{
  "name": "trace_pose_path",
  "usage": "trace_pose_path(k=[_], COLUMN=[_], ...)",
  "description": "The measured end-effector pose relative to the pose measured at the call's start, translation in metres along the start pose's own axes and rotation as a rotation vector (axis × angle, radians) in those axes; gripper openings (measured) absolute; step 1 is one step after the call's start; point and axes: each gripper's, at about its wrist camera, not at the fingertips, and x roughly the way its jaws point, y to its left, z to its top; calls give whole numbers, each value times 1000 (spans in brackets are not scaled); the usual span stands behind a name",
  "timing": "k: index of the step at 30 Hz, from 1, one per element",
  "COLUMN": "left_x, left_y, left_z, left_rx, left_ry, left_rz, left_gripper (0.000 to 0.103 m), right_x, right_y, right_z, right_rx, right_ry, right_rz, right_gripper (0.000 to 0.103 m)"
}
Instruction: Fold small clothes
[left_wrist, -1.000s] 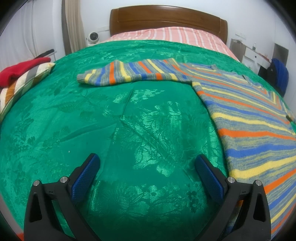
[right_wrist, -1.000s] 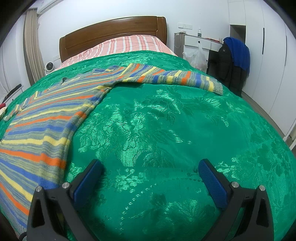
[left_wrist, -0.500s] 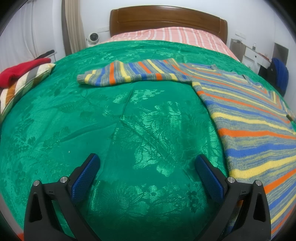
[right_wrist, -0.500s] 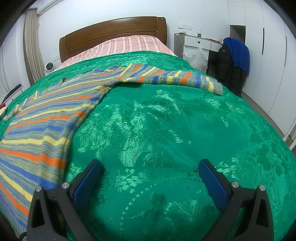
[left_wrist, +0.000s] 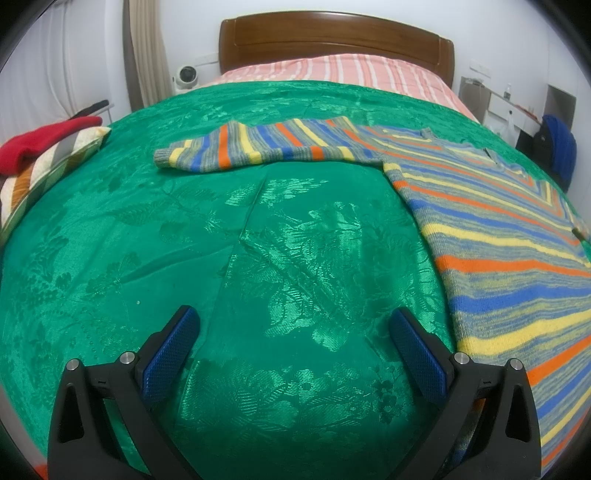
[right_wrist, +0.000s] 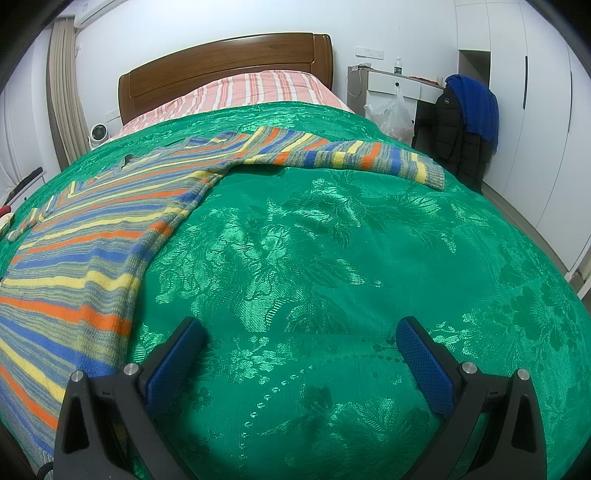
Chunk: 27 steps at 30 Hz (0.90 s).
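A striped knit sweater (left_wrist: 509, 236) in blue, yellow, orange and grey lies flat on the green bedspread (left_wrist: 258, 240). In the left wrist view its body is at the right and one sleeve (left_wrist: 258, 149) stretches left. In the right wrist view the sweater body (right_wrist: 85, 243) is at the left and the other sleeve (right_wrist: 351, 157) stretches right. My left gripper (left_wrist: 293, 328) is open and empty above bare bedspread, left of the sweater's hem. My right gripper (right_wrist: 301, 339) is open and empty above the bedspread (right_wrist: 332, 258), right of the hem.
A wooden headboard (left_wrist: 332, 40) and pink striped sheet (left_wrist: 332, 72) lie beyond. A striped pillow with a red cloth (left_wrist: 40, 144) sits at the bed's left edge. A desk with dark and blue jackets (right_wrist: 465, 122) stands right of the bed.
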Motion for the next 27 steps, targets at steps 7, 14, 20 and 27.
trace_pose_path(k=[7, 14, 20, 27], left_x=[0, 1, 3, 3], left_y=[1, 1, 0, 2], left_z=[1, 1, 1, 1], left_rx=[1, 4, 16, 18], left_ry=[-1, -4, -11, -20], left_rz=[1, 3, 16, 22], left_gripper=[103, 103, 103, 103], right_x=[0, -7, -21, 58], right_y=[0, -8, -79, -188], right_z=[0, 13, 82, 135], right_rx=[0, 18, 127, 526], right_ry=[-2, 70, 16, 127], right_rz=[0, 74, 178, 232], right_gripper=[103, 102, 103, 86])
